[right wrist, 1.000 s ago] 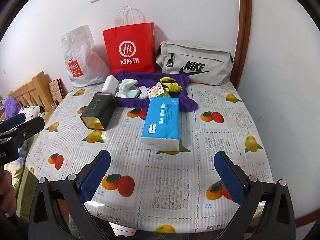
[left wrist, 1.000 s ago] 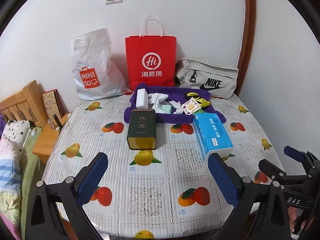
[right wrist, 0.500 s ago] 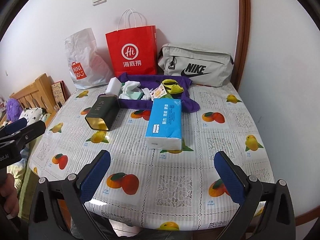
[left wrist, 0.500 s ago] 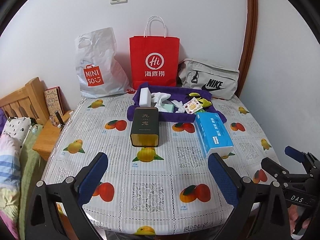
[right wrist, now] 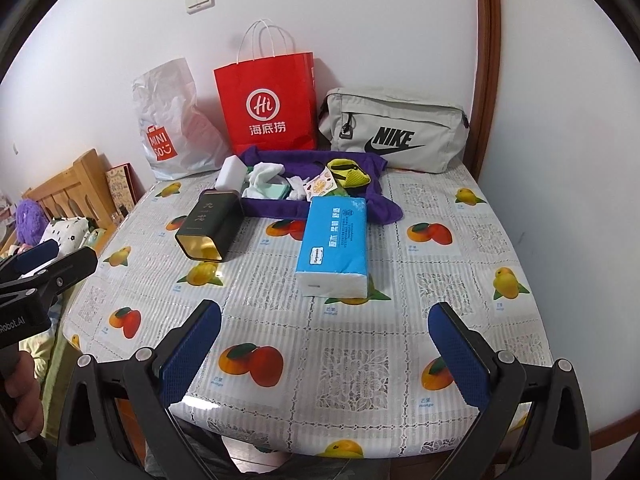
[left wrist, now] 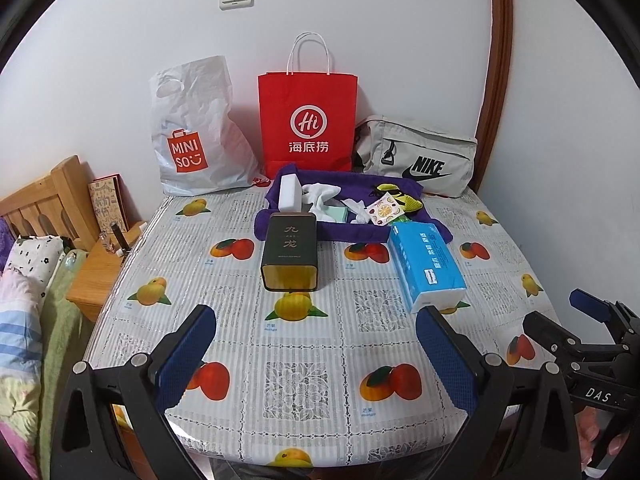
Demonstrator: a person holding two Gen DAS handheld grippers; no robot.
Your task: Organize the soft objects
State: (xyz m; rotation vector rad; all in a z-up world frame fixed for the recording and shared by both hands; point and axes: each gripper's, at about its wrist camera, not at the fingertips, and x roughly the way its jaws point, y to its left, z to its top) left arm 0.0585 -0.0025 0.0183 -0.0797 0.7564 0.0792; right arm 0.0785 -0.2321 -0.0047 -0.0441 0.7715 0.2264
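Left gripper (left wrist: 316, 344) spread wide, holding nothing, low over the near edge of the table (left wrist: 304, 364). Further back, left to right: white plastic bag (left wrist: 196, 132), red paper bag (left wrist: 307, 120), grey pouch (left wrist: 416, 156). On the purple cloth (left wrist: 352, 232): white sponge (left wrist: 290, 194), white socks (left wrist: 320, 196), printed sachet (left wrist: 385, 210), yellow-green pouch (left wrist: 408, 200). In front: dark tin (left wrist: 290, 252) lying down, blue tissue pack (left wrist: 426, 264). Right gripper (right wrist: 324, 348) likewise wide apart and empty. Unclear whether sorting lies ahead or is finished. For any grasp on soft things: approach low, pinch mid-body, squeeze gently, avoid snagging the cloth.
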